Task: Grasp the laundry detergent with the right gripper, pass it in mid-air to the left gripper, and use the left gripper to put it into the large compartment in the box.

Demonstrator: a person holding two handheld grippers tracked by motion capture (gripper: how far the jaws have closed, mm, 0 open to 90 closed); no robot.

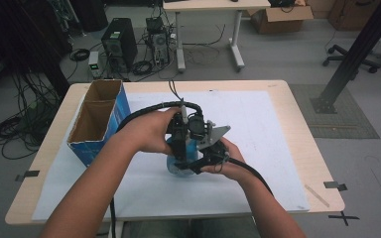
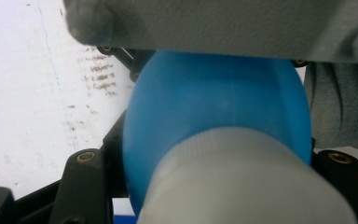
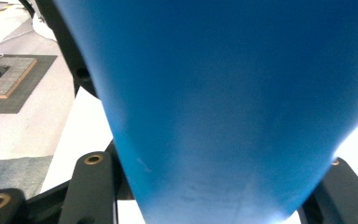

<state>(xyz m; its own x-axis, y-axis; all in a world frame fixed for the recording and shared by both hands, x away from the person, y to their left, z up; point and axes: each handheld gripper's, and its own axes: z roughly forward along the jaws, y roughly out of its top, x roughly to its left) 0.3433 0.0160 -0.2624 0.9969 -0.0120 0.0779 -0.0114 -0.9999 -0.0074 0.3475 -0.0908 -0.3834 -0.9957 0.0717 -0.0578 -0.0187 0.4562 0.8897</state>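
A blue plastic bottle (image 1: 177,162) stands on the white mat in front of the person, with both grippers closed on it. My left gripper (image 1: 182,145) comes down from above. In the left gripper view its black fingers (image 2: 86,179) flank the bottle's blue shoulder (image 2: 214,102), and the white cap (image 2: 242,182) sits nearest the camera. My right gripper (image 1: 200,161) grips from the right side, low on the bottle. In the right gripper view the blue body (image 3: 233,93) sits between its fingers (image 3: 93,186). The grey plate of the right gripper (image 2: 214,23) crosses the top of the left gripper view.
An open blue cardboard box (image 1: 99,119) with two compartments stands at the table's left. A white mat (image 1: 263,139) covers most of the wooden table (image 1: 307,148). Computer towers (image 1: 119,44), cables and a desk stand on the floor beyond; a black post (image 1: 357,54) rises at the right.
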